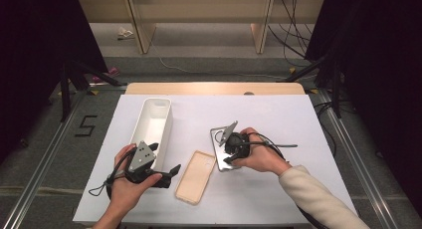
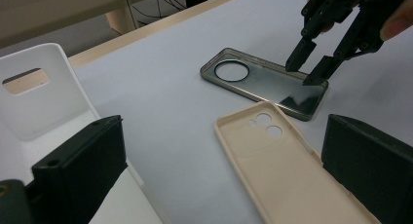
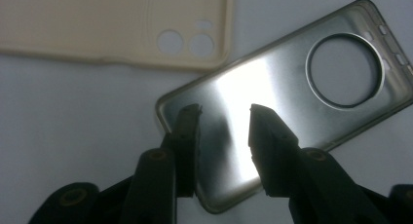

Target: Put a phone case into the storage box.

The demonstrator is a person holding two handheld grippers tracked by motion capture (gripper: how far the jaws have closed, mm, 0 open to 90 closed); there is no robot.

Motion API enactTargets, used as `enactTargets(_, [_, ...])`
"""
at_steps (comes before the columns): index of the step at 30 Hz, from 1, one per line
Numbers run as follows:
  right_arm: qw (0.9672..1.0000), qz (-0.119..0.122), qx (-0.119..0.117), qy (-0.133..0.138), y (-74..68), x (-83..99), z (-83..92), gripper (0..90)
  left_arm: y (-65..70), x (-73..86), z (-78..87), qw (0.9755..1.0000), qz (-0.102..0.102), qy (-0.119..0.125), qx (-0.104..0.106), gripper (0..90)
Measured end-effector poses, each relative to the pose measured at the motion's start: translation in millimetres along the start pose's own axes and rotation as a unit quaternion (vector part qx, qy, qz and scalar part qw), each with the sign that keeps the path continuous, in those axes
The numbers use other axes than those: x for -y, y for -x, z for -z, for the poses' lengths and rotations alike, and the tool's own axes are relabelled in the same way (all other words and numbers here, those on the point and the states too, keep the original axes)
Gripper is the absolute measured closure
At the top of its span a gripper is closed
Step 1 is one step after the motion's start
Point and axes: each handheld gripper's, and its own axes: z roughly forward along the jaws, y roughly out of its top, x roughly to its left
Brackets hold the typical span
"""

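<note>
Right gripper hovering over near end of grey phone case, jaws parted, gripping nothing. Case lying flat just beside beige phone case, right of white bin. Left gripper idling released near bin. Next likely: straddling case edge, closing, lifting toward bin.

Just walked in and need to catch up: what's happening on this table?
A person works two handheld grippers over a white table. The right gripper hangs open over the near end of a clear grey phone case. A beige phone case lies beside it. The left gripper rests open next to a white bin, holding nothing.
</note>
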Motion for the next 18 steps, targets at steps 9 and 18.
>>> enactTargets(9, [0.9843, 0.16, 0.006, -0.074, -13.7, -1.1, 1.3, 55.8, 0.0, 0.0, -0.3, 1.0, 0.0, 0.0, 0.0, 1.9])
enactTargets(18, [0.9707, 0.214, 0.034, -0.104, -27.7, -6.2, -8.4, 55.1, -0.1, 0.1, 0.0, 1.0, 0.0, 0.0, 0.0, 1.8])
